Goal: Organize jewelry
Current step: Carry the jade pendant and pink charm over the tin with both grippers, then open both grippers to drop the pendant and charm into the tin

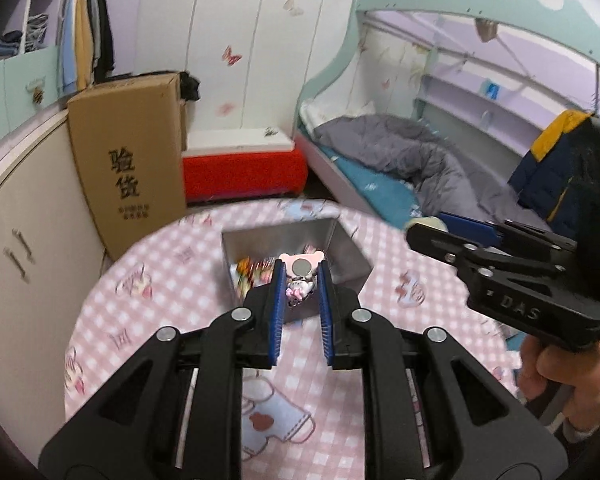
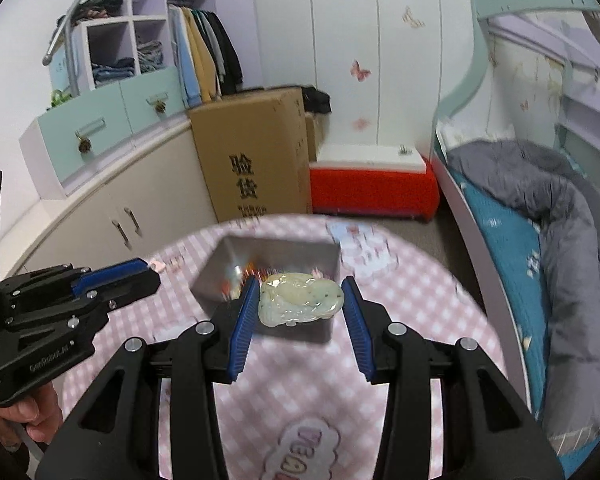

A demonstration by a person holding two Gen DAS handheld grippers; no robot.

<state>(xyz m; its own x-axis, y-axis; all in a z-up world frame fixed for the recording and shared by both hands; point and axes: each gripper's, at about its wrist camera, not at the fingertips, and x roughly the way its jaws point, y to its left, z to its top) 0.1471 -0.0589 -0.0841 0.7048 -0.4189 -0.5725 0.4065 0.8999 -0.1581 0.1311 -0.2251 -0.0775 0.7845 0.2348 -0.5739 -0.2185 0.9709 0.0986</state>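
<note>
Both tongs grip pieces: left tongs (image 1: 301,276) a bear charm (image 1: 302,266), right tongs (image 2: 300,294) a jade pendant (image 2: 300,298).

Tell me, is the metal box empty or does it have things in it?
Not empty. The metal box holds a blurred heap of colourful small items; what they are, cannot tell.

Metal box (image 2: 300,258) contents blurred, perhaps trinkets; tablecloth (image 2: 400,300) smeared.
</note>
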